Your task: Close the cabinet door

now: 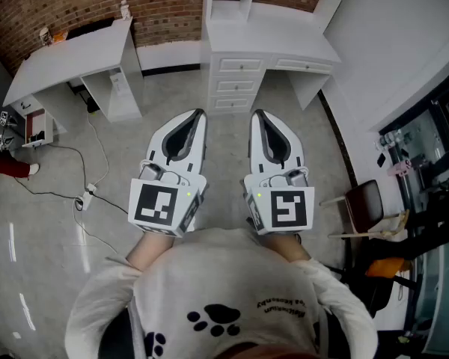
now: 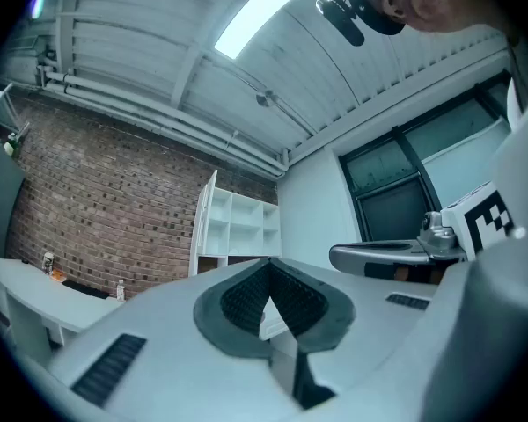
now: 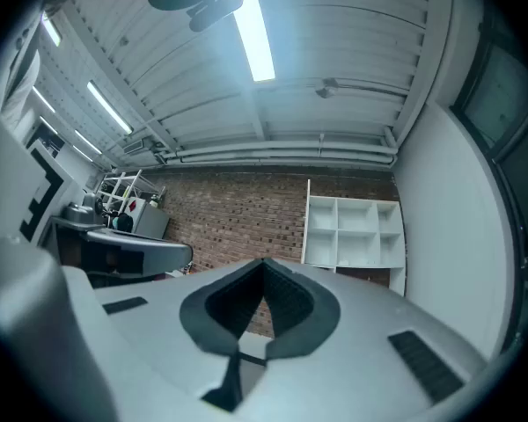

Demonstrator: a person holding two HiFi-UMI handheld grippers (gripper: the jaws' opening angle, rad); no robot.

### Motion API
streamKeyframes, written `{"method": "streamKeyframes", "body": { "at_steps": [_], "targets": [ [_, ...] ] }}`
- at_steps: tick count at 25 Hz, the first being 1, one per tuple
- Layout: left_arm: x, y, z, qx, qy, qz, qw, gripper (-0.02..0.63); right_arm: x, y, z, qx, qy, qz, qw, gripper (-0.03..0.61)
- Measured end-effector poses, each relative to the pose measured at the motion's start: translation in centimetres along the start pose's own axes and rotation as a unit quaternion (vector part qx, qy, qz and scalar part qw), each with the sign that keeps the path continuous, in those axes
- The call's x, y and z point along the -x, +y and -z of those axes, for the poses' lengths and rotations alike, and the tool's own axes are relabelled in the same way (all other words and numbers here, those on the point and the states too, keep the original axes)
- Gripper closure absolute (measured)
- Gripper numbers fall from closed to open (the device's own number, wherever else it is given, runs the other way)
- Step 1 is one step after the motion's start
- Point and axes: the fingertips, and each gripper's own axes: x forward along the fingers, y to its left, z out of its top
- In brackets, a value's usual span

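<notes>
Held side by side before the chest, tips forward and slightly raised: left gripper (image 1: 200, 114) and right gripper (image 1: 256, 114), each with jaws pressed together on nothing. Probably a ready pose, with nothing yet within reach. Ahead, well apart: white drawer unit (image 1: 239, 81) beneath open shelves (image 3: 352, 231), against the brick wall (image 1: 60, 6). Cabinet door not identifiable from here; possibly on the left desk (image 1: 75, 54) pedestal. Count: two grippers, two desks, three stacked drawers.
</notes>
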Motion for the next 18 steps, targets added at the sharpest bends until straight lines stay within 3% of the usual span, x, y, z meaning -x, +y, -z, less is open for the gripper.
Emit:
{"method": "streamKeyframes", "body": {
  "at_steps": [10, 18],
  "targets": [
    [-0.1, 3.5, 0.9, 0.009, 0.011, 0.009, 0.9999, 0.604, -2.0, 2.3, 1.3, -0.012, 0.011, 0.015, 1.000, 0.569],
    [-3.3, 5.1, 2.4, 0.023, 0.013, 0.015, 0.9995, 0.604, -5.1, 0.9, 2.6, -0.030, 0.004, 0.012, 0.999, 0.568]
  ]
}}
